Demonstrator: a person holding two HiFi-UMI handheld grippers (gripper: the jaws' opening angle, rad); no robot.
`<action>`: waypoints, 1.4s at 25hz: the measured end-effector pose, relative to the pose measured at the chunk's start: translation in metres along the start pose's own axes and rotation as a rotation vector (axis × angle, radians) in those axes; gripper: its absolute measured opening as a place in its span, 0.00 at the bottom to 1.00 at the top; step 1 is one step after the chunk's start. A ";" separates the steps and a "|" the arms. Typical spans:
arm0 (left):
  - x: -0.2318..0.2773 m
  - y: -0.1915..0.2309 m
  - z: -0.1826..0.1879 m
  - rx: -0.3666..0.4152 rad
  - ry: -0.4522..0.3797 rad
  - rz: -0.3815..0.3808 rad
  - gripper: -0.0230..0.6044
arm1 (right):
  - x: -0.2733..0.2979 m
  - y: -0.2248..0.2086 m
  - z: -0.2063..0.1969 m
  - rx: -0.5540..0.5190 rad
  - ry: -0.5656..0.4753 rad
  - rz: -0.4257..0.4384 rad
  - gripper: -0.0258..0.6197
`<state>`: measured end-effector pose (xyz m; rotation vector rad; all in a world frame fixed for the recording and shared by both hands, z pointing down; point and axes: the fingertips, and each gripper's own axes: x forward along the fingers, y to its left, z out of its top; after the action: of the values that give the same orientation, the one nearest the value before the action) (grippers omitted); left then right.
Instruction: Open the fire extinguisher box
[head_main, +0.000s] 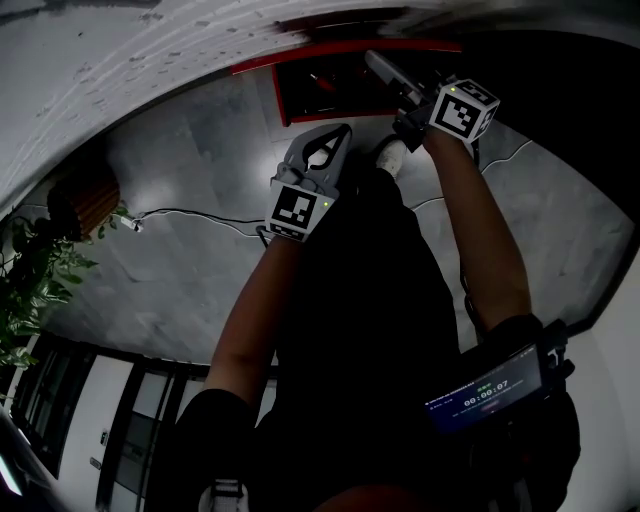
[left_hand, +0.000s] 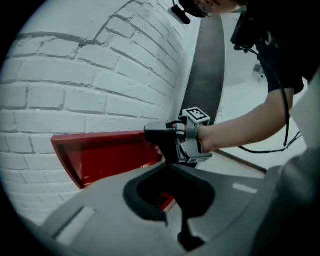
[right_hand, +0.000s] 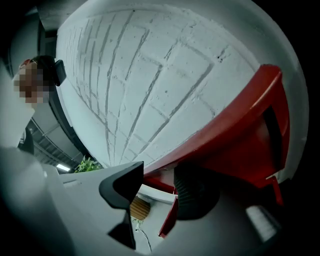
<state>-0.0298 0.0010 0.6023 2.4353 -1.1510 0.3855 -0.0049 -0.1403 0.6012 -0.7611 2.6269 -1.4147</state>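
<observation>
The fingers (right_hand: 195, 196) of the right gripper (right_hand: 155, 192) are spread, and a red edge of the fire extinguisher box (right_hand: 240, 135) is seen between them, not pinched. Those of the left gripper (left_hand: 172, 220) are pressed together on nothing, short of the box. The box is set low against the brick wall (right_hand: 150, 75), and its door appears tilted partway out. Opening is judged under way. Next, the door edge needs to be caught and swung clear.

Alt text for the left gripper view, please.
The right gripper is at the edge of a red box door that stands out from a white brick wall. The left gripper, tongs closed, fills the foreground.
</observation>
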 end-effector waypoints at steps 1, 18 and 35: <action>0.000 0.001 0.001 -0.001 -0.002 0.003 0.04 | 0.002 -0.001 0.005 -0.005 -0.010 -0.009 0.35; -0.010 0.020 0.019 -0.017 -0.046 -0.008 0.04 | -0.007 0.019 0.030 -0.203 -0.098 -0.046 0.21; -0.122 -0.081 0.170 0.062 -0.185 -0.176 0.04 | -0.115 0.259 0.025 -0.748 0.082 0.172 0.05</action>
<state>-0.0300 0.0470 0.3831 2.6464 -0.9988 0.1465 0.0006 0.0105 0.3604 -0.4908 3.1937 -0.3975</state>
